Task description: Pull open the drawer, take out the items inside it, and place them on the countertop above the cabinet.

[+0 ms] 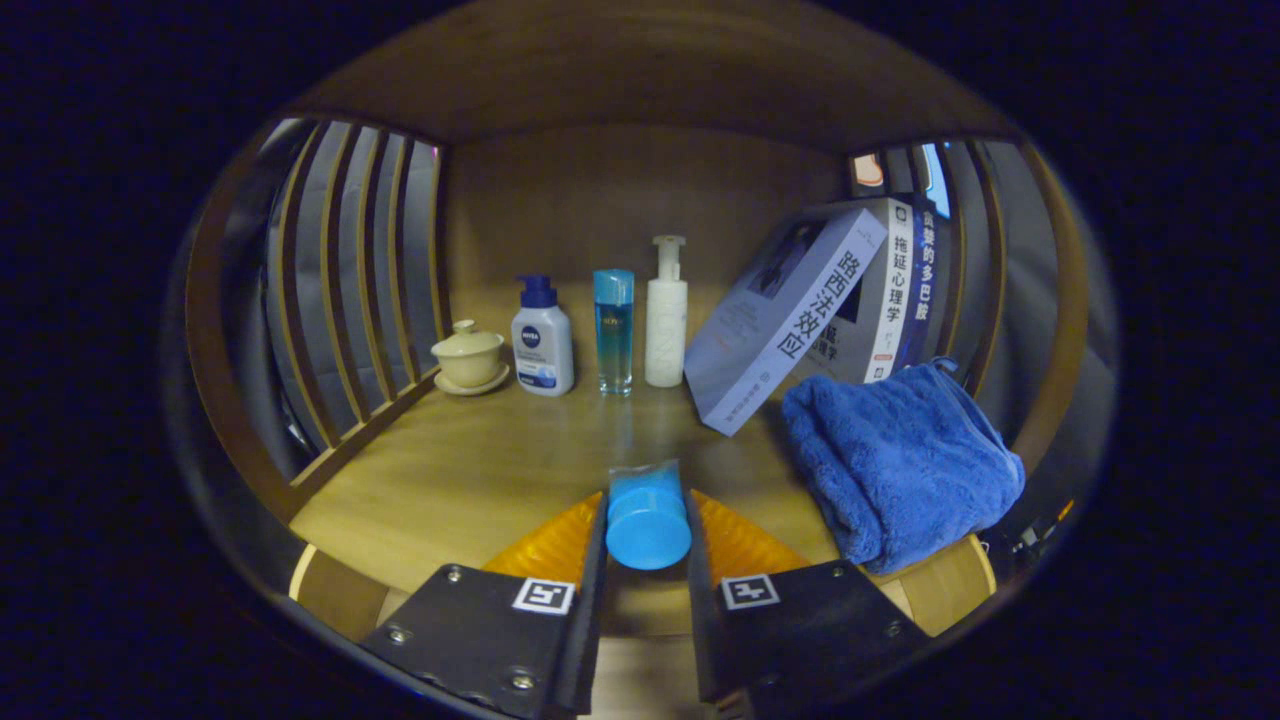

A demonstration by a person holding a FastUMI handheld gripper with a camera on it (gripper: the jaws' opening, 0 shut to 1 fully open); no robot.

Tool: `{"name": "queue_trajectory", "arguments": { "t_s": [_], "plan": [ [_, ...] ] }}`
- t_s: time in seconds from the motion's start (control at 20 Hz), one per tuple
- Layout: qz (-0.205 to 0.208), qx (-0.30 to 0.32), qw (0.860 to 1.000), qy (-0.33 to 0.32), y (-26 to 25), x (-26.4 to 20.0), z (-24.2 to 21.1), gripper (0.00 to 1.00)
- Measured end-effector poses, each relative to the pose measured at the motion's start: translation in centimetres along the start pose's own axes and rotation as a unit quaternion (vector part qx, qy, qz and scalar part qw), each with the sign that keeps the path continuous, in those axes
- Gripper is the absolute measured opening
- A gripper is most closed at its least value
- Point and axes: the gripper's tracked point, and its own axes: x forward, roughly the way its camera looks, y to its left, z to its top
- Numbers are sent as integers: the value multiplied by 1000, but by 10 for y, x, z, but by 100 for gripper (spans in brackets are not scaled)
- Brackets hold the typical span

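My gripper is shut on a small blue tube with a round blue cap, held lengthwise between both fingers, cap end toward the camera. It hovers just above the front part of the wooden countertop. The tube's clear tail points forward toward the bottles at the back. The drawer is out of sight.
At the back stand a lidded cream teacup on a saucer, a white pump bottle with blue top, a tall blue bottle and a white pump bottle. Leaning books and a folded blue towel sit to the right. Slatted wooden side rails close both sides.
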Motion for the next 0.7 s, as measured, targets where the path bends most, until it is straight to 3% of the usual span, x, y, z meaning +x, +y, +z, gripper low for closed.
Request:
{"name": "queue_trajectory", "arguments": {
  "t_s": [0.1, 0.25, 0.3, 0.55, 0.7],
  "plan": [
    [0, -4, 1000, -1, 1, -3, 0, 40],
    [-7, -14, 1000, -11, -3, -14, 4, 69],
    [-7, -13, 1000, -12, -2, -19, 5, 70],
    [-7, -34, 999, -27, -3, -58, 5, 98],
    [13, -35, 999, -36, 7, -89, 0, 99]
  ]
}}
